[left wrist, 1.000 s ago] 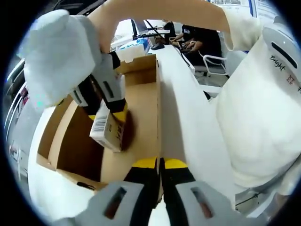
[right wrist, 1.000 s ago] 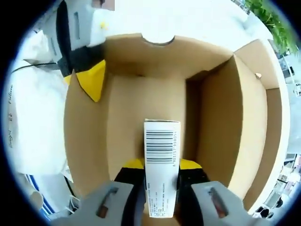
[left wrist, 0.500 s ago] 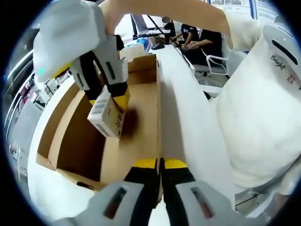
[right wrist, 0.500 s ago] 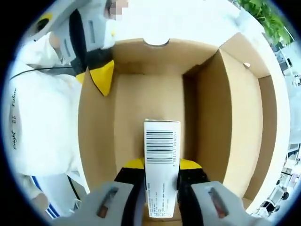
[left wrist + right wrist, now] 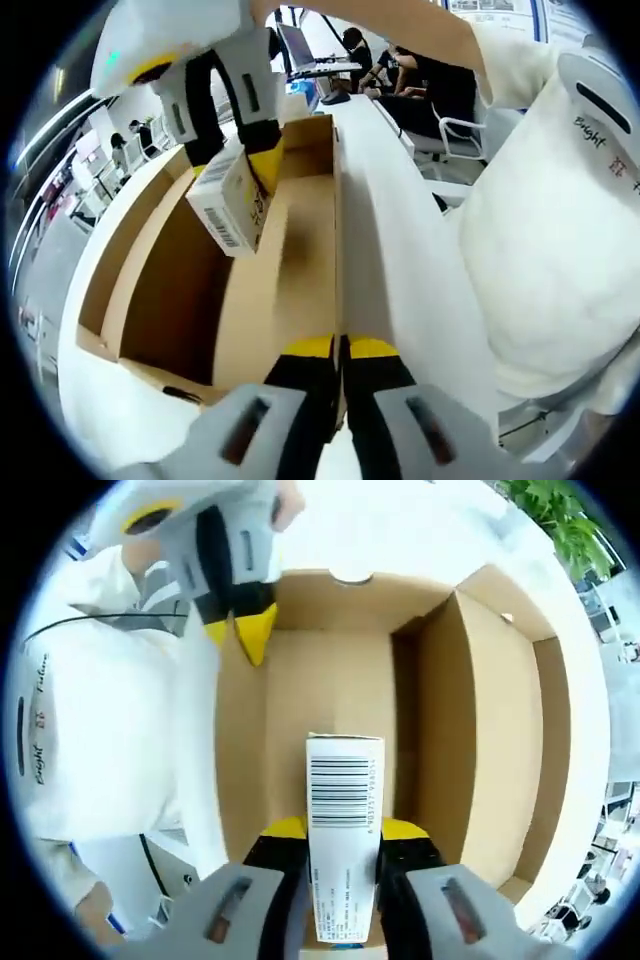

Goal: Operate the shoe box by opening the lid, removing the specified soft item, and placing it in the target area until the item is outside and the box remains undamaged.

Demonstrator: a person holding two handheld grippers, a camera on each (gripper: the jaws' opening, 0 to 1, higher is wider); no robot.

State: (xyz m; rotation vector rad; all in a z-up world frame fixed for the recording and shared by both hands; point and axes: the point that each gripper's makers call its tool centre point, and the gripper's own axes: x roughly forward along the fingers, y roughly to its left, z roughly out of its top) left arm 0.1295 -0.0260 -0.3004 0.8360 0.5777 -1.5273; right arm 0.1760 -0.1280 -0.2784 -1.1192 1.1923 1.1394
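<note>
An open brown cardboard shoe box (image 5: 150,280) lies on a white table. My left gripper (image 5: 341,348) is shut on the top edge of its right wall. My right gripper (image 5: 235,165) comes in from the upper left, shut on a small white carton (image 5: 228,205) with a barcode, and holds it in the air above the box floor. In the right gripper view the carton (image 5: 343,780) stands between my right gripper's (image 5: 343,832) yellow-tipped jaws. The shoe box (image 5: 480,730) lies open below it. My left gripper (image 5: 248,630) pinches the box's left wall there.
The white table (image 5: 390,230) runs along the right of the box. A person's white-sleeved arm and coat (image 5: 560,250) fill the right side. Several people sit at desks (image 5: 400,75) farther back. Green plants (image 5: 560,520) show beyond the table.
My right gripper has risen with the carton, from the box floor to well above it. The left gripper has stayed on the box wall.
</note>
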